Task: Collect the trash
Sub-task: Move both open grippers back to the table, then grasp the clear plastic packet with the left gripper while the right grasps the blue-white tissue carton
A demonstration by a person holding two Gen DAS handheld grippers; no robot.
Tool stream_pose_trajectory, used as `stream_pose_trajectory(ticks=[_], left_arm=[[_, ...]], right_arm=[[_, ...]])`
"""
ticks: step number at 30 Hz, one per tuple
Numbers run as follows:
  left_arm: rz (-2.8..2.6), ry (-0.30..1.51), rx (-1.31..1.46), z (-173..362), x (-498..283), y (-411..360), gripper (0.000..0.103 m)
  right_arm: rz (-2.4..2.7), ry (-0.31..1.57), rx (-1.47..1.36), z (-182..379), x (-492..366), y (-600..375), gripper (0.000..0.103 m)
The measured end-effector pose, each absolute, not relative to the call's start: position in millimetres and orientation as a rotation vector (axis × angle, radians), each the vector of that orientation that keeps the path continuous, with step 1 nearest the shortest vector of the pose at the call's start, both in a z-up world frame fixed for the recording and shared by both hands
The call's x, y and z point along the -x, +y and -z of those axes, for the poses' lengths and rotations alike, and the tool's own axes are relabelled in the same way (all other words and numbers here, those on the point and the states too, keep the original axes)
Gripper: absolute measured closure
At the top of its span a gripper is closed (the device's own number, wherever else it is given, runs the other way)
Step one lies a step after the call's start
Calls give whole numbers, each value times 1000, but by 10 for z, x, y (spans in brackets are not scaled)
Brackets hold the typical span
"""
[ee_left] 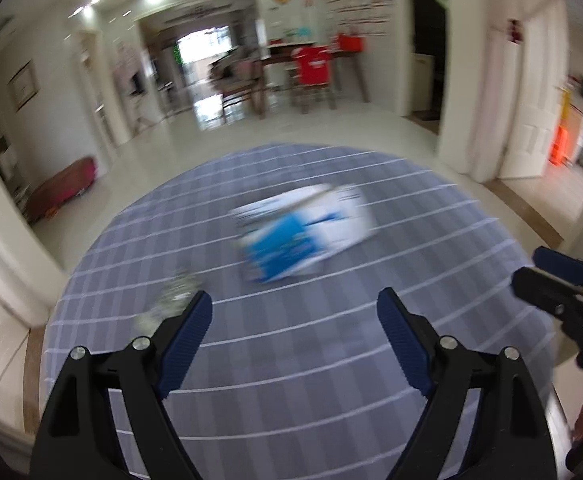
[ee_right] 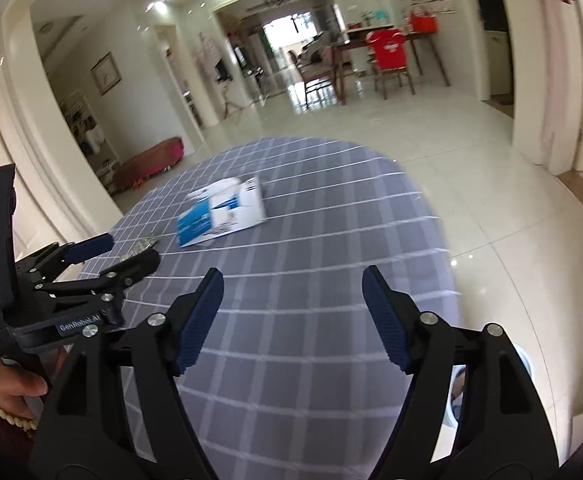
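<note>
A flattened white and blue cardboard box [ee_left: 303,232] lies on the round table with the grey checked cloth [ee_left: 291,360]; it also shows in the right wrist view [ee_right: 223,212]. A small crumpled silvery wrapper [ee_left: 171,300] lies to its left, also in the right wrist view [ee_right: 141,246]. My left gripper [ee_left: 294,316] is open and empty above the cloth, short of the box. My right gripper [ee_right: 291,300] is open and empty above the cloth [ee_right: 291,360], nearer the table's right side. The left wrist view is blurred.
The right gripper shows at the right edge of the left wrist view [ee_left: 559,292]; the left gripper shows at the left of the right wrist view [ee_right: 103,256]. A white bin [ee_right: 491,384] stands below the table's right edge. Tiled floor [ee_right: 451,140], a dining table and red-covered chair [ee_right: 387,56] lie beyond.
</note>
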State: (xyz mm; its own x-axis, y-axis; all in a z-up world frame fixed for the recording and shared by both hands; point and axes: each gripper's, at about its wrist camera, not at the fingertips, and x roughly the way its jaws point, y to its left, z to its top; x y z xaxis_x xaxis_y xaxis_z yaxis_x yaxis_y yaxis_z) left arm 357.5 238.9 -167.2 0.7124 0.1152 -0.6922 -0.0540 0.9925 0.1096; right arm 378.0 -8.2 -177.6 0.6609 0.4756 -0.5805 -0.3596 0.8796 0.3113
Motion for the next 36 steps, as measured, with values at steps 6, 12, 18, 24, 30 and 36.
stream_pose_trajectory(ticks=[6,12,18,24,30,36], left_arm=[[-180,823,-24,1894,-3649,3076,20],[-192,859,-28,2062,-3777,3337,20],[-181,889,-17,2200,-3936,3451,55],[-185,863,42,2141,-4004,3495,88],[-97,796,128,1942,-3989,3385,89],[-19,830,100,1995,-4172,3050,89]], right_arm=[[-500,747,-133,1867,-4078,495,25],[-504,788,-133,1987,-4470,784,22],[-523,820,-206,2067,-4851,907,21],[-543,867,-267,2159,-5172,989,21],[-635,876,-335,2181,-5231,966,22],[-707,883,-369,2144,-5117,918,65]])
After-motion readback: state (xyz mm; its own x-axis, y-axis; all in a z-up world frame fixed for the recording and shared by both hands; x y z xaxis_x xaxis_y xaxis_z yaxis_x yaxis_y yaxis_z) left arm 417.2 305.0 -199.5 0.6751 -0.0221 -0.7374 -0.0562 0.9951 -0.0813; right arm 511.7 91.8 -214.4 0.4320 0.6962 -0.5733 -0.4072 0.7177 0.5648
